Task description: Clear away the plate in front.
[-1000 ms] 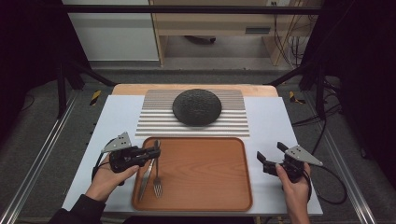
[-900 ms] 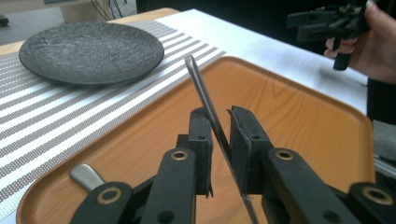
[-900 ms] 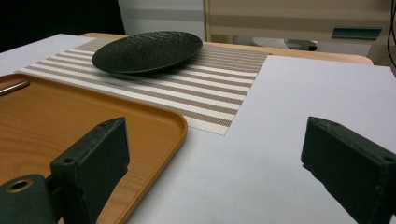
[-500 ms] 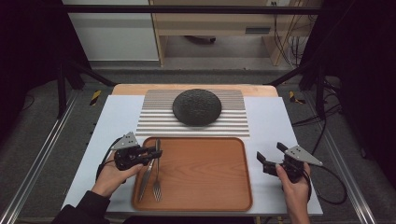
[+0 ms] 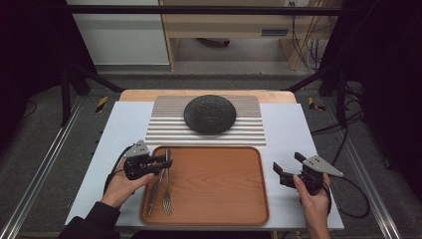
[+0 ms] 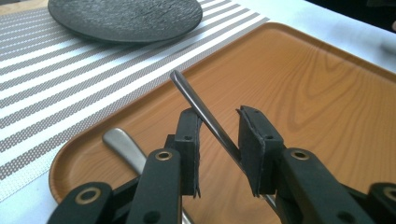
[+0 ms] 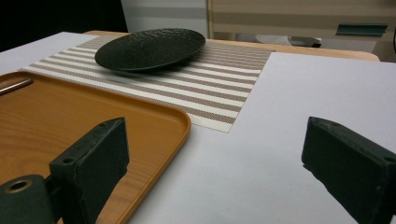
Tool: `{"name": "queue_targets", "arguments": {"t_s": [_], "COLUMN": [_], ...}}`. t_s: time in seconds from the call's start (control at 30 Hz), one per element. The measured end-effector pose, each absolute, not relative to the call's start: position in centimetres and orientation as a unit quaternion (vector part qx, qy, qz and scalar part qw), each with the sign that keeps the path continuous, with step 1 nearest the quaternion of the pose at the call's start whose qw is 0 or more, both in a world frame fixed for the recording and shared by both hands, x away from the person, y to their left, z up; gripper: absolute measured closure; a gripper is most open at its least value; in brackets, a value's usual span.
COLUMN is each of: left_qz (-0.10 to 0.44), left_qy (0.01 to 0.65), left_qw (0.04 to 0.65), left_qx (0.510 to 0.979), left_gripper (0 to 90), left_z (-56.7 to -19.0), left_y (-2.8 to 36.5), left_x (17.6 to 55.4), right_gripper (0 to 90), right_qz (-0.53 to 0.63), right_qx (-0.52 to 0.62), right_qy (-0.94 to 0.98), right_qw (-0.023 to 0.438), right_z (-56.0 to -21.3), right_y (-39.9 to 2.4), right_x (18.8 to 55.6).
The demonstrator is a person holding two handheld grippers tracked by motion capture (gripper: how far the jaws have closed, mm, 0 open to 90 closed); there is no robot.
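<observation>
Cutlery lies at the left of the tray [image 5: 209, 184]: the knife [image 6: 205, 112] between the left gripper [image 5: 161, 162] fingers, just opening, apparently released; right gripper [image 5: 286, 167] fingers spread, empty. Plate [image 5: 209, 114] untouched.

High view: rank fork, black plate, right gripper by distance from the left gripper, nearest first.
From the left gripper:
1. Fork, beside it on the tray's left side.
2. Black plate, up on the striped mat.
3. Right gripper, across the tray, on the right.
</observation>
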State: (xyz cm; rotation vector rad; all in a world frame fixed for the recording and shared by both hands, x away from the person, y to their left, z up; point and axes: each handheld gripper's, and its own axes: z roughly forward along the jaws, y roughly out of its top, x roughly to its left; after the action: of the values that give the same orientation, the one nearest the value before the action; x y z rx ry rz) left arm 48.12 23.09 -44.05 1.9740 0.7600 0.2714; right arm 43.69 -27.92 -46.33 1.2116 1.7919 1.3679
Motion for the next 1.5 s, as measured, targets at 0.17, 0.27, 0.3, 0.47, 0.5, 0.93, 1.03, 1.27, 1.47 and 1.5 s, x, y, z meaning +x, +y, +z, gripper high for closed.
{"name": "queue_targets", "arguments": {"t_s": [0.17, 0.27, 0.3, 0.47, 0.5, 0.93, 1.03, 1.27, 1.47, 1.5], "left_qz": [0.115, 0.110, 0.111, 0.107, 0.107, 0.119, 0.126, 0.149, 0.171, 0.176], "left_qy": [0.331, 0.336, 0.334, 0.341, 0.345, 0.363, 0.372, 0.364, 0.350, 0.349], "left_qw": [0.471, 0.463, 0.458, 0.452, 0.450, 0.454, 0.458, 0.470, 0.481, 0.483], "left_qx": [0.810, 0.813, 0.816, 0.818, 0.817, 0.805, 0.798, 0.790, 0.785, 0.784], "left_gripper": [68.1, 67.2, 66.6, 65.8, 65.7, 60.0, 56.6, 48.0, 39.5, 37.3], "left_z": [-44.3, -44.7, -44.8, -45.1, -45.1, -45.1, -44.9, -44.0, -43.4, -43.4], "left_y": [23.1, 23.0, 22.9, 22.8, 22.8, 23.1, 23.4, 23.4, 23.1, 23.1], "left_x": [48.2, 48.4, 48.4, 48.5, 48.5, 48.5, 48.5, 48.1, 47.8, 47.7], "right_gripper": [7.6, 7.5, 7.5, 7.5, 7.5, 7.2, 7.2, 7.1, 6.8, 6.8], "right_qz": [0.513, 0.514, 0.514, 0.514, 0.513, 0.515, 0.515, 0.518, 0.521, 0.522], "right_qx": [0.453, 0.453, 0.454, 0.454, 0.453, 0.454, 0.453, 0.452, 0.449, 0.447], "right_qy": [0.671, 0.670, 0.670, 0.670, 0.671, 0.671, 0.670, 0.669, 0.667, 0.667], "right_qw": [0.286, 0.285, 0.285, 0.284, 0.285, 0.281, 0.282, 0.283, 0.286, 0.287], "right_z": [-46.3, -46.3, -46.3, -46.4, -46.4, -46.4, -46.3, -46.3, -46.1, -46.1], "right_y": [-27.9, -27.9, -27.9, -27.9, -27.9, -27.9, -27.9, -27.9, -27.8, -27.8], "right_x": [43.7, 43.7, 43.7, 43.7, 43.7, 43.7, 43.7, 43.6, 43.5, 43.5]}}
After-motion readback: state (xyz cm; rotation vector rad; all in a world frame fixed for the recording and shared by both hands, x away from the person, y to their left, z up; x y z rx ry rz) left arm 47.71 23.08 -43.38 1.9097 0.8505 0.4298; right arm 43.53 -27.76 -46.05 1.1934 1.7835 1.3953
